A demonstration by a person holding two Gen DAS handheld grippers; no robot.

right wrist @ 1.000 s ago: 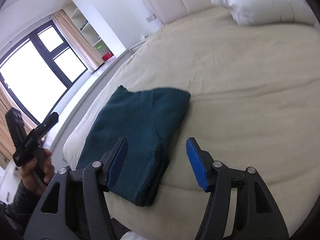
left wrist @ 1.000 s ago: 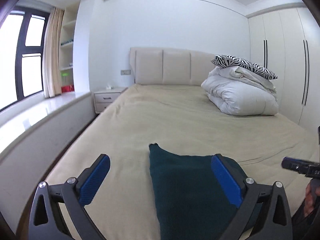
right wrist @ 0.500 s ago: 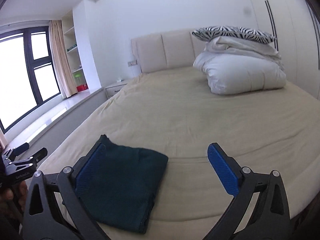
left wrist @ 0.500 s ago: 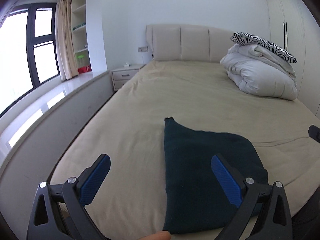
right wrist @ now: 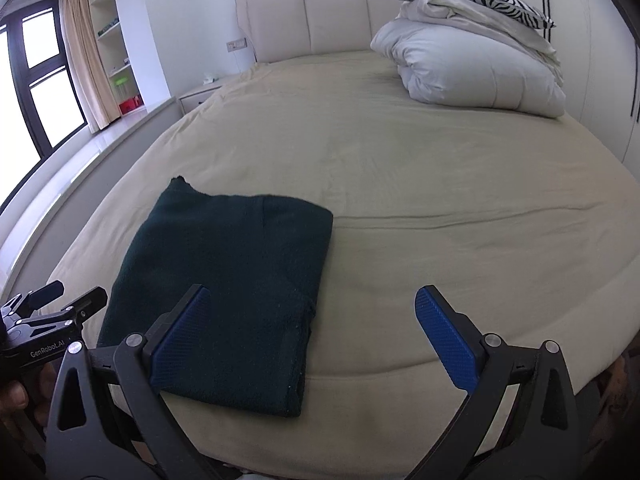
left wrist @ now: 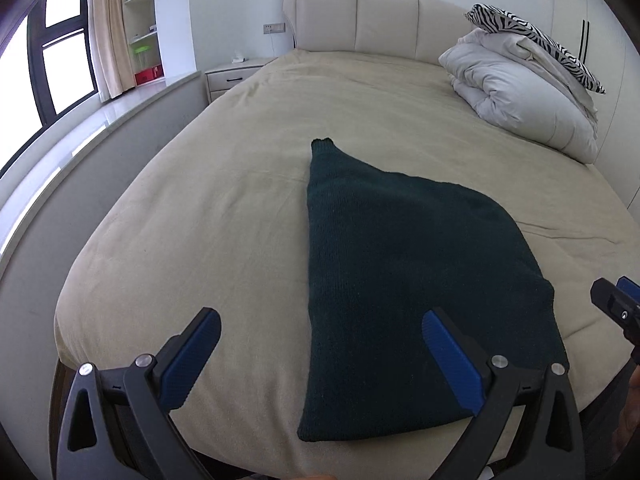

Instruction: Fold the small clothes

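Observation:
A dark green knitted garment (left wrist: pixel 400 264) lies folded flat near the foot of the beige bed (left wrist: pixel 224 208). It also shows in the right wrist view (right wrist: pixel 236 280), a neat rectangle with one corner sticking out at the far left. My left gripper (left wrist: pixel 320 360) is open and empty, held back from the bed's foot edge, with the garment's near edge below its right finger. My right gripper (right wrist: pixel 316 336) is open and empty, held above the garment's near right corner. Neither touches the cloth.
A folded white duvet with a zebra pillow (right wrist: pixel 472 60) is piled at the bed's far right. A nightstand (left wrist: pixel 236 76) stands by the headboard. A window ledge (left wrist: pixel 80 136) runs along the left. Wardrobe doors (right wrist: pixel 600 40) stand at the right.
Both grippers have drawn back and risen from the garment, and both views now look level along the bed. The garment lies unmoved.

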